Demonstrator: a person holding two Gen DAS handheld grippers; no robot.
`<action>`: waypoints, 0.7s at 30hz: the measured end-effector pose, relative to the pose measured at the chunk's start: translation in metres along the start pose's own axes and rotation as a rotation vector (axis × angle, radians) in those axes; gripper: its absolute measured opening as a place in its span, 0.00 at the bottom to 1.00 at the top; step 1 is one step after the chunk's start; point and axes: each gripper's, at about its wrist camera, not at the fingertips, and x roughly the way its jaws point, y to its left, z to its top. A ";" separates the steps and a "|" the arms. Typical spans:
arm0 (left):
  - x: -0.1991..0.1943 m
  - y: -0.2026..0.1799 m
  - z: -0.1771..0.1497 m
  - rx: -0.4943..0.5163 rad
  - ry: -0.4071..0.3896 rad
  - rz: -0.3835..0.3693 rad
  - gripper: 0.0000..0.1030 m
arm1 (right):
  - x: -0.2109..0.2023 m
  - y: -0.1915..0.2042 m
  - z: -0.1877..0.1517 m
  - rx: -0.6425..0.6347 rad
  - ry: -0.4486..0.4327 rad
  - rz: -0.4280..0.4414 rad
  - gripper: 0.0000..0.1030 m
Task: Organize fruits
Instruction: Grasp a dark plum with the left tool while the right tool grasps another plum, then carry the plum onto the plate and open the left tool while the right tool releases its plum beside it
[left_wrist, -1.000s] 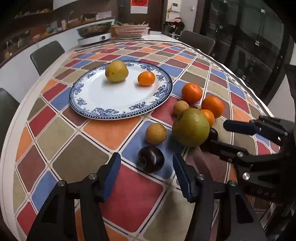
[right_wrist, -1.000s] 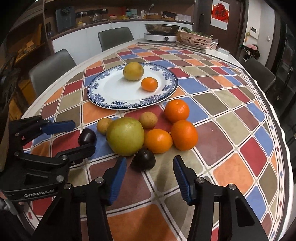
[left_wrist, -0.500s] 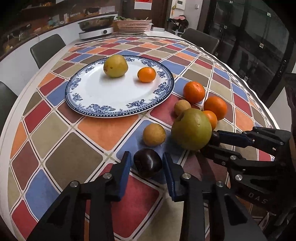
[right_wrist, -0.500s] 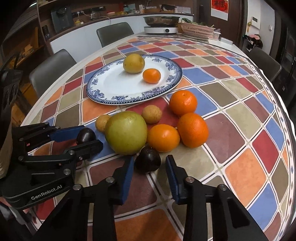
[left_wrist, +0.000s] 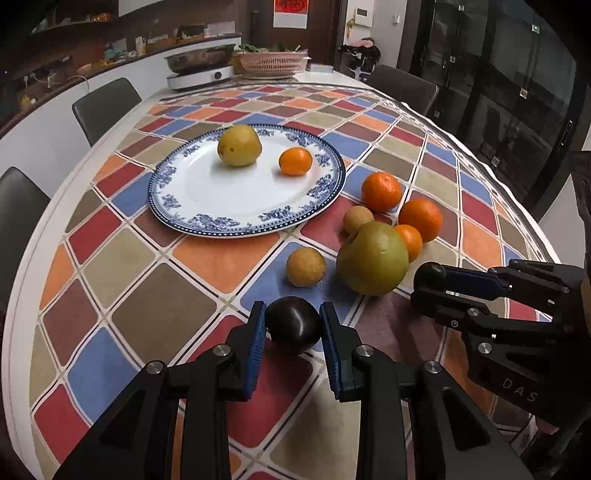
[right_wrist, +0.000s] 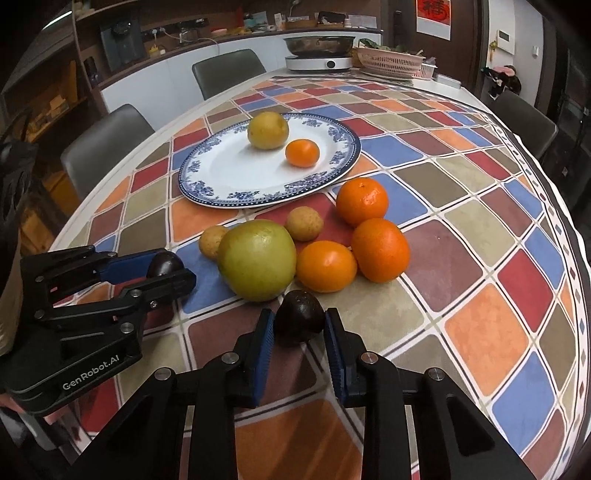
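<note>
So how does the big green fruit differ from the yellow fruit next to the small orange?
The green pomelo is larger and lies on the tablecloth, touching an orange. The yellow pear is smaller and sits on the blue-rimmed plate, apart from the small orange. Both are round and ungripped.

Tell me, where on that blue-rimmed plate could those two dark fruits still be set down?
The plate is bare across its near and left half, below the yellow pear and small orange. The crowded spot is the table right of the plate, where the big green fruit and oranges sit bunched together.
</note>
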 end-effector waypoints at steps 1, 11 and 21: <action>-0.004 -0.001 0.000 0.002 -0.008 0.003 0.29 | -0.002 0.000 0.000 0.003 -0.004 0.003 0.28; -0.036 -0.002 0.008 -0.005 -0.073 0.030 0.29 | -0.037 0.012 0.008 -0.014 -0.091 0.033 0.28; -0.069 -0.002 0.025 0.009 -0.157 0.050 0.29 | -0.065 0.020 0.025 -0.043 -0.174 0.045 0.28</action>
